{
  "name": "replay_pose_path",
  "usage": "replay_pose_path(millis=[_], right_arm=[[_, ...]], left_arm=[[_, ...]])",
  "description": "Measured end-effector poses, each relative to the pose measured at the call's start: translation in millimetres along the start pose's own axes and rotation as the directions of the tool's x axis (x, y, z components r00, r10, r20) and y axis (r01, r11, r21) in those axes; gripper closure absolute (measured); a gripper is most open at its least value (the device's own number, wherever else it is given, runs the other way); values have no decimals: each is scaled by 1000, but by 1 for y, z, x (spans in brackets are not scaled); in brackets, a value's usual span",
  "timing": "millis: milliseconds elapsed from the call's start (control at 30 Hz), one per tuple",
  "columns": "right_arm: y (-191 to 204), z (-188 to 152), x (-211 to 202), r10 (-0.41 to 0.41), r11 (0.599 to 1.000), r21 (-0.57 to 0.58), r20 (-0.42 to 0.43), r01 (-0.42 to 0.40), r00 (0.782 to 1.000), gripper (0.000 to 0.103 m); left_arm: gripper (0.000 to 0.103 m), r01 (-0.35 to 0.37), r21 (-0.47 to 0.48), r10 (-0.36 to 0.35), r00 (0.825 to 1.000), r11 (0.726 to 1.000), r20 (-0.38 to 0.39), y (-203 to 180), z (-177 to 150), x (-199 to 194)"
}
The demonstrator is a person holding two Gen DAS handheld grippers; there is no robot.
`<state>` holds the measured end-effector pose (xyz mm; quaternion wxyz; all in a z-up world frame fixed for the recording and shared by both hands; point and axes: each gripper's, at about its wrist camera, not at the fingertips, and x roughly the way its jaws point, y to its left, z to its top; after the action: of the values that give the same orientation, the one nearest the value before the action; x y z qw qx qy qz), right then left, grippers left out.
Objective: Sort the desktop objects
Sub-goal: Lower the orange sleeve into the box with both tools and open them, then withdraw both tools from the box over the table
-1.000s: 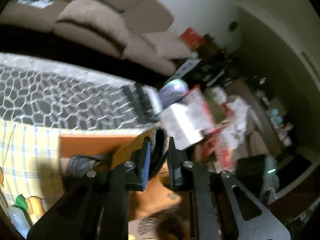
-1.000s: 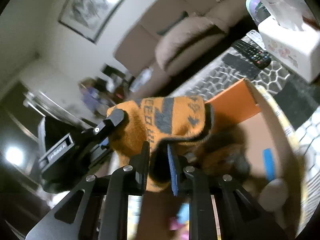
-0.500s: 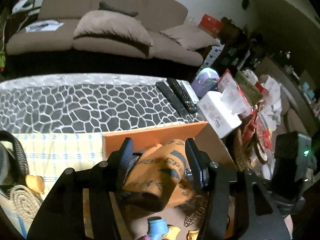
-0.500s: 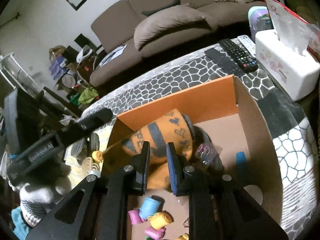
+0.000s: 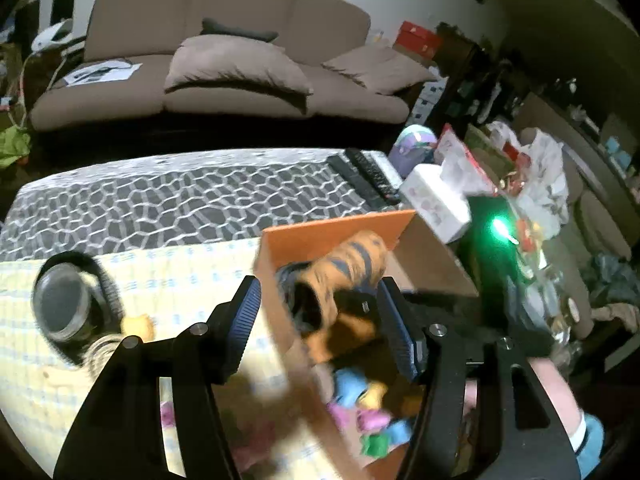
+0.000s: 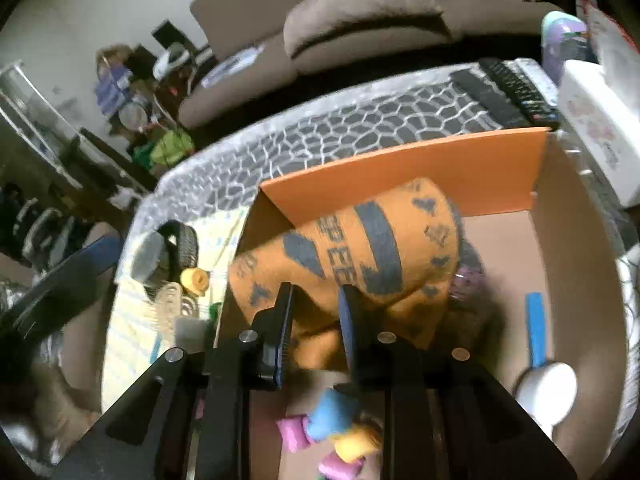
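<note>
Now left fingers [image 5: 250, 312] wide — right fingers [image 6: 285, 312] around sock [image 6: 360, 256].
</note>
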<state>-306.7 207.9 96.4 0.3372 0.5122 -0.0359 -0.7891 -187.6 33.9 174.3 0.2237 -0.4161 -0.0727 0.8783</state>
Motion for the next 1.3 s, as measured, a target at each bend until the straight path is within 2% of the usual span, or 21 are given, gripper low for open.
replay_pose_path(millis=[133, 300, 433, 533, 633, 700, 833, 967, 1300], right_arm=[[9, 15, 23, -21, 1000, 13, -23, 22, 1000, 79], [8, 28, 57, -112, 993, 10, -113, 114, 987, 79], [-2, 31, 48, -133, 990, 29, -106, 137, 985, 81], [2, 33, 16, -145, 989, 10, -51, 146, 988, 73], [11, 32, -26, -161, 987, -12, 12, 161, 987, 56], [23, 27, -46, -167, 985, -32, 43, 168, 985, 38], [57, 8, -76, -170, 977, -116, 81, 178, 982, 25], [89, -12, -83, -151, 972, -174, 68, 161, 986, 22], [137, -56, -98, -42, 985, -164, 86, 55, 995, 18]], left_arm=[[42, -8, -16, 8, 1000, 1000, 5, 17, -11, -16], [41, -28, -11, 28, 1000, 1000, -3, 32, -24, -27], [35, -46, 7, 46, 999, 999, 22, 40, -33, -44], [33, -65, -2, 65, 997, 998, 41, 49, -41, -58], [25, -79, -17, 80, 996, 997, 48, 57, -51, -70], [21, -90, -25, 91, 994, 996, 53, 62, -60, -79], [11, -116, -38, 118, 992, 993, 44, 69, -74, -92], [1, -147, -53, 149, 988, 988, 43, 75, -86, -109], [1, -198, -90, 204, 977, 976, 57, 88, -120, -136]])
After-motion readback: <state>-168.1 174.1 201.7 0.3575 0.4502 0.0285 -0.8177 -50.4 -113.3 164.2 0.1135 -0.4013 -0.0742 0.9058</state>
